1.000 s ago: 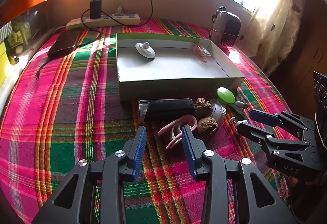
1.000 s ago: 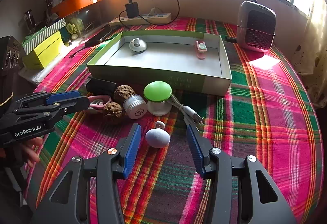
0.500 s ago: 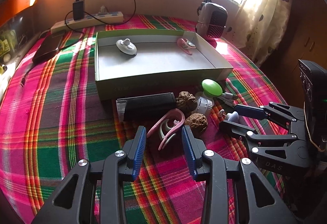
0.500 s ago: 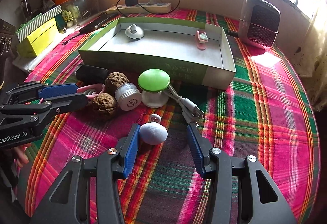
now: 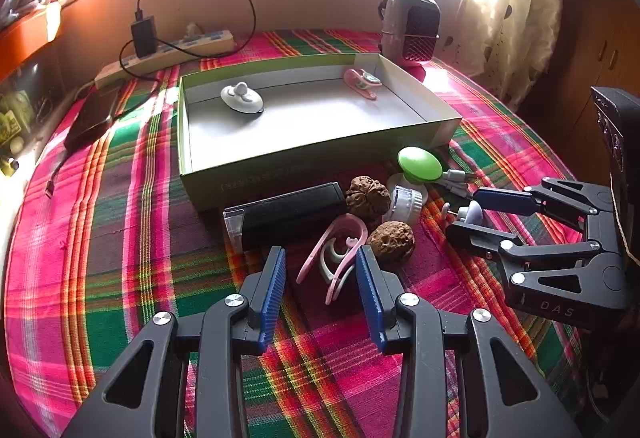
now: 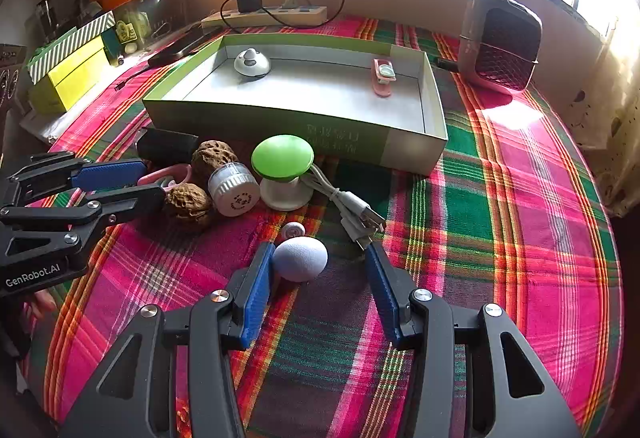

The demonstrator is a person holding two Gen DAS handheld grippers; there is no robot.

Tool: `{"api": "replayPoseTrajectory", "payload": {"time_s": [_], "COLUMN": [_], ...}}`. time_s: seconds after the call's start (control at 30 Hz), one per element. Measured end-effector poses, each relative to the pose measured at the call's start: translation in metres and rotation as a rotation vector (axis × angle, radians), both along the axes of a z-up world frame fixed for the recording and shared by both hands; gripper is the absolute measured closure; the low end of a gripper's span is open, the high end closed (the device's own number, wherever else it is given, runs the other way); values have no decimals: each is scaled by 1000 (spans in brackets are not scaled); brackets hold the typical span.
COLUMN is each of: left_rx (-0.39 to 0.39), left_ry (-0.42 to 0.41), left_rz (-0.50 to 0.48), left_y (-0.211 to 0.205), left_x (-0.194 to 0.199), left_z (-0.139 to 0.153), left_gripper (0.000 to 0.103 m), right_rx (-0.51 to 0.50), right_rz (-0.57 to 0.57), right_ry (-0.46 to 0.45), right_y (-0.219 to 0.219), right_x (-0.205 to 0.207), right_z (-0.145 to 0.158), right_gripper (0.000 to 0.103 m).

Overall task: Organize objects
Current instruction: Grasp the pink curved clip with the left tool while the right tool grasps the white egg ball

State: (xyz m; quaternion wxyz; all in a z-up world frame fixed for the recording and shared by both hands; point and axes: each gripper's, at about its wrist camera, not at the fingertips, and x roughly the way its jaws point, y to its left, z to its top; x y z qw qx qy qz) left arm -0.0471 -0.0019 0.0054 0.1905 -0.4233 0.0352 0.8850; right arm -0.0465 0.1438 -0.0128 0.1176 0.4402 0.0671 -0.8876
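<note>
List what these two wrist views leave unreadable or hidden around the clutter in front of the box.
- Printing on the box front: right wrist view, too faint and small to read.
- Black case: right wrist view, mostly hidden behind the left tool; its full length shows only in the left wrist view.
- Pale egg-shaped knob: left wrist view, largely covered by the right tool.
- Items beside the yellow box: too small and shadowed.

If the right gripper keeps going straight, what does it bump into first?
Probably the pale egg-shaped knob, lying between the right gripper's open fingers, close to one pad. Depth is hard to judge.
</note>
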Motion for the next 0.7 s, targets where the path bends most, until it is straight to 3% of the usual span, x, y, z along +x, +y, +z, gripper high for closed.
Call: {"api": "replayPoseTrajectory", "payload": {"time_s": [0.27,0.7], "left_rx": [-46,-36], "left_ry": [-6,2], "left_rz": [-34,-14], "left_y": [11,13], "left_x": [-6,-10], "left_z": [-5,-5], "left_gripper": [69,69], "right_rx": [-1,-3], "right_rz": [10,14], "right_ry": [2,15], "right_y": [1,2], "right_x": [-1,-1], "right_z": [0,-1], "right_gripper": [55,55]}}
